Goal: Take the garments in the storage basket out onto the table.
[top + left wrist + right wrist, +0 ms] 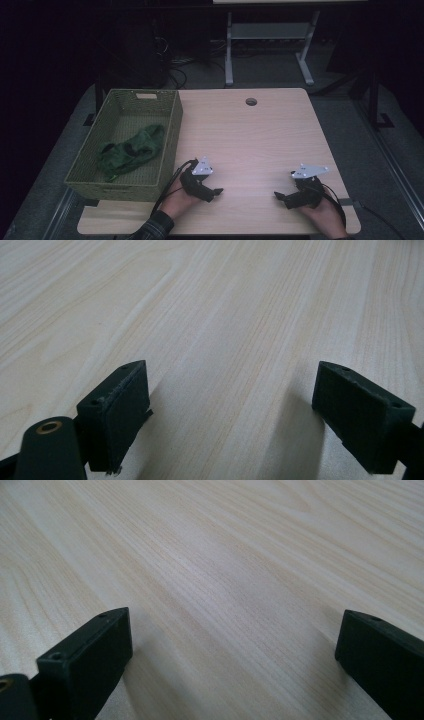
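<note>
Both grippers sit low on the wooden table, each held in a hand near its front edge, and neither has anything in its grasp. Left gripper is spread wide: in the left gripper view its two black jaws stand far apart with bare wood grain between them. Right gripper tells the same story, released, its jaws wide at either side of the right gripper view with plain tabletop in the gap. From above, the two point inward toward each other, well apart, with open table between them.

Now by size, taking the table as our landmark. It is a pale wood-grain rectangle with a round cable hole near its far edge, about at the middle. On the table's left side stands the woven olive-green basket, long and rectangular, running from the far left corner down toward the front, its near corner just beside the left hand. Inside the basket lies a crumpled green cloth, resting on the basket floor toward the near half, away from both grippers. Right hand rests at the table's front right corner. Each gripper wears a grey three-cornered plate on top, and a dark cable trails off behind.
</note>
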Available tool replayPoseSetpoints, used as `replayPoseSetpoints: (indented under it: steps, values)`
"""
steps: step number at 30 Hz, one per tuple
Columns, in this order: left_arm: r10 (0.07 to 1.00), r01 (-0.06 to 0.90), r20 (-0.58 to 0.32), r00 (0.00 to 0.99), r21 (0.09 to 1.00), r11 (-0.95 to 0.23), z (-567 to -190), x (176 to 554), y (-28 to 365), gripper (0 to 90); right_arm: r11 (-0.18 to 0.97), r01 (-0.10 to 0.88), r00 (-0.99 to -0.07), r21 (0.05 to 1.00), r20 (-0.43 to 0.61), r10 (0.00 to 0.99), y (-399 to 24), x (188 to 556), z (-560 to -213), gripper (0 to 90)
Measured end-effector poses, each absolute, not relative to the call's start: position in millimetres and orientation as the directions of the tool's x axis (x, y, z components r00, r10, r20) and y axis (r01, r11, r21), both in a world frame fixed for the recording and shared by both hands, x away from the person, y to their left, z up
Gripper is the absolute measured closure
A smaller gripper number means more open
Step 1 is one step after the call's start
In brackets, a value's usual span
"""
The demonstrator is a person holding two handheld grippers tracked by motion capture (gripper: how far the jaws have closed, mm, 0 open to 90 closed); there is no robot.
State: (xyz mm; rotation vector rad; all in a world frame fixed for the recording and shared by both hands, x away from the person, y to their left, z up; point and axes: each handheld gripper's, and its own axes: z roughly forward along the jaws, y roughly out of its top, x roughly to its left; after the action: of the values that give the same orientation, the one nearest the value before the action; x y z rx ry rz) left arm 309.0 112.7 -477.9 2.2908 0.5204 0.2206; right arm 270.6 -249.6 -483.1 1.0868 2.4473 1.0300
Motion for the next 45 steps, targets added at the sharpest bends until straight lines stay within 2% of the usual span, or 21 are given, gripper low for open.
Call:
replayPoseSetpoints:
  steps: [17, 29, 45]
  values:
    - [0.431, 0.313, -0.004, 0.902, 0.695, -0.648, -475, 311, 109, 14.5, 0.464, 0.538, -0.681, 0.704, 0.038, 0.731, -250, 271, -483, 1.5]
    - [0.422, 0.332, -0.011, 0.907, 0.636, -0.697, -464, 313, 103, 14.5, 0.465, 0.538, -0.681, 0.704, 0.038, 0.731, -250, 271, -483, 1.5]
    - [0.42, 0.342, -0.04, 0.907, 0.653, -0.675, -448, 316, 107, 14.5, 0.465, 0.537, -0.681, 0.704, 0.037, 0.731, -250, 271, -483, 1.5]
